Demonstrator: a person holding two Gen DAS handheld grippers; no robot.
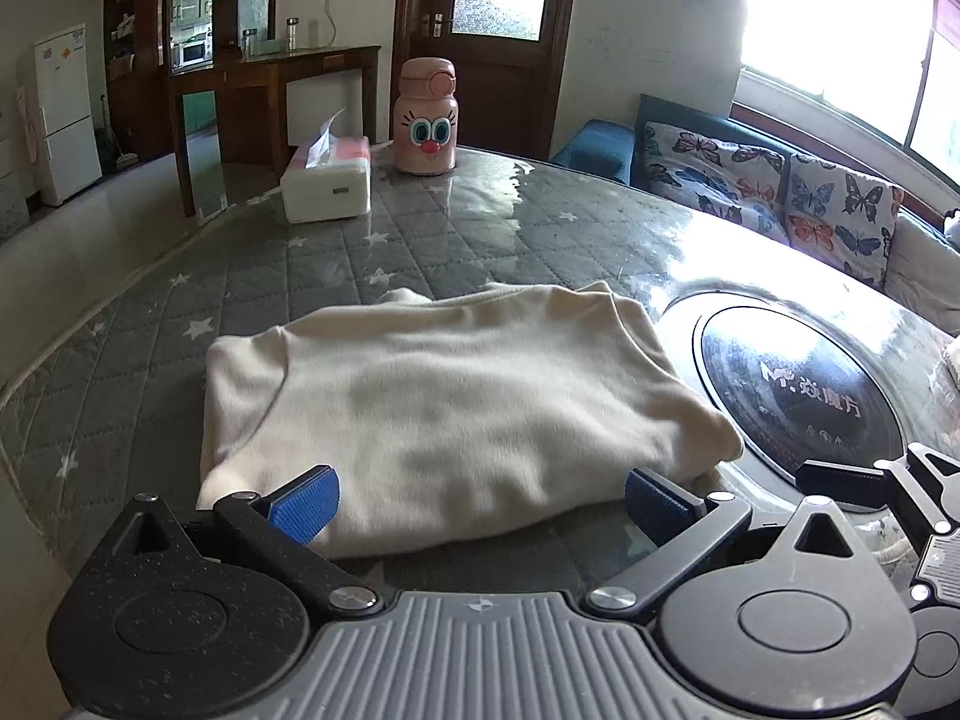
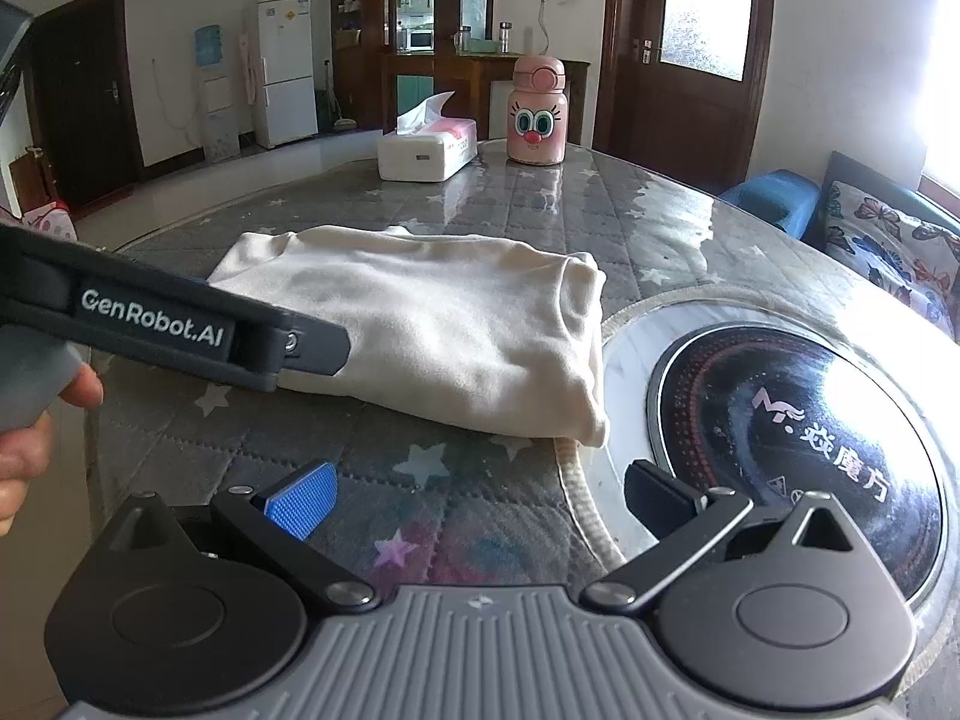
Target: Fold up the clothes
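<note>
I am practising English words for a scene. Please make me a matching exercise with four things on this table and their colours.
Things:
1. folded garment
2. bottle with a cartoon face
3. tissue box
4. round cooktop

Colours:
A. black
B. pink
C. cream
D. white with a pink top

Pairs: 1-C, 2-B, 3-D, 4-A

home: sofa, fridge

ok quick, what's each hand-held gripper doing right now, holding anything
Left hand-held gripper: open, holding nothing, at the near edge of the folded cream garment.
Right hand-held gripper: open, empty.
</note>
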